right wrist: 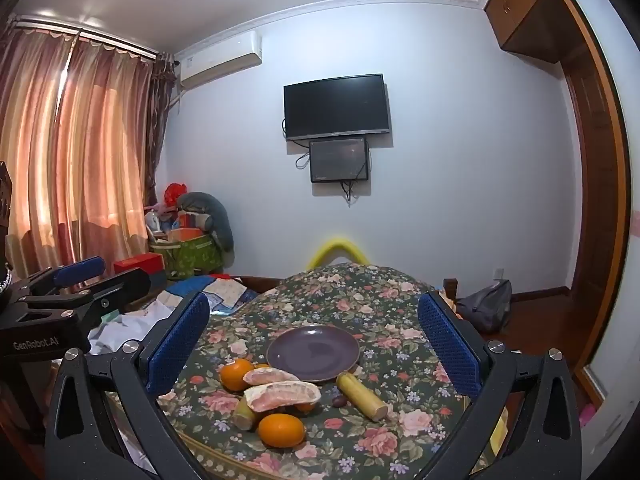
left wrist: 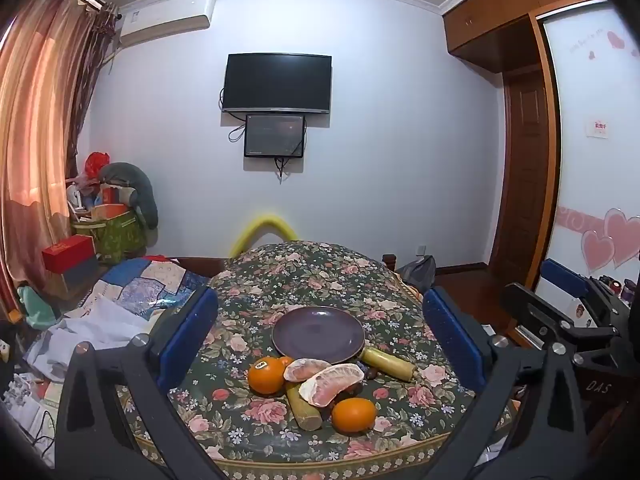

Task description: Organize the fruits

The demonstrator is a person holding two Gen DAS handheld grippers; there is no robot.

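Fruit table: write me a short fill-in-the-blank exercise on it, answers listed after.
1. The purple plate holds ____ fruit.
2. The number of whole oranges on the floral tablecloth is ____.
3. The two pomelo segments lie between the two ____.
4. Both the left gripper and the right gripper have their jaws ____.

Answers: no; two; oranges; open

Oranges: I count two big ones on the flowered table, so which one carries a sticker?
The orange on the left, nearer the purple plate; a small label sits on its top. The front orange, nearest the camera, shows only bare peel.
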